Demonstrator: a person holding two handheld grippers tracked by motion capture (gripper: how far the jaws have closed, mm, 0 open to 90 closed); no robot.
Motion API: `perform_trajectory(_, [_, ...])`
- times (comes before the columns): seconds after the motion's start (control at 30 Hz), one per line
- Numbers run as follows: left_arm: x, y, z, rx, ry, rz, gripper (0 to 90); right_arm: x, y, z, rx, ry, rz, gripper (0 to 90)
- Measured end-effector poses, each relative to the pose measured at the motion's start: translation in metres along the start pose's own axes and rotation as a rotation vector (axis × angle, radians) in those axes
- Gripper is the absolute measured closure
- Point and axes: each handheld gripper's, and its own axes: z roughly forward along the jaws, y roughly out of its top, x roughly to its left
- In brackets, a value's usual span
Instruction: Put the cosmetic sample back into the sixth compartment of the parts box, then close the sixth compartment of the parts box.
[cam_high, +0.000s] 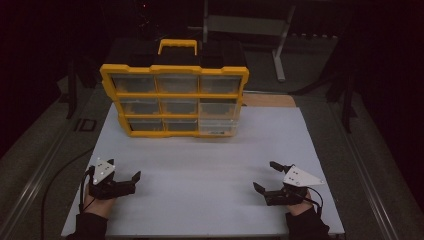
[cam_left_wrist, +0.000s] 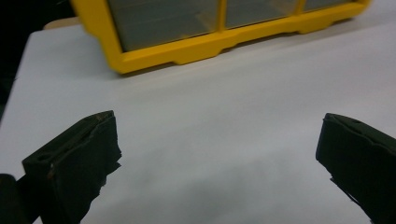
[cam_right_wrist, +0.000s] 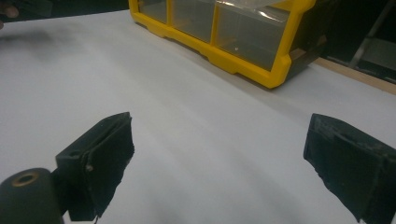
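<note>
Although the room is dark, the yellow organizer case (cam_high: 174, 93) stands clearly at the far part of the white table (cam_high: 200, 170), upright, with its clear drawer fronts turned to the person and a yellow handle (cam_high: 177, 46) on top. No brand or writing can be read on it; a pale patch at its lower right drawer is too small to make out. What lies inside the drawers is hard to see. The left gripper (cam_high: 124, 181) and the right gripper (cam_high: 265, 179) rest near the front edge, well apart from the case, both with jaws spread wide and holding nothing. The sleeves are cut off by the picture's bottom edge.
</note>
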Motion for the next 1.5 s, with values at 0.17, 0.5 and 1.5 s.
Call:
perform_trajectory(0.17, [-0.002,-0.005,0.0,-0.026,0.079,-0.024,0.2,0.001,0.0,0.001,0.007,0.003,-0.002,8.4])
perform_trajectory(0.5, [-0.008,-0.009,0.005,-0.036,0.107,-0.014,0.3,0.0,-0.002,0.002,0.003,0.005,-0.012,8.4])
perform_trajectory(1.5, [0.0,-0.016,-0.001,-0.081,0.108,-0.081,0.3,0.002,0.002,0.001,0.002,0.017,-0.01,8.4])
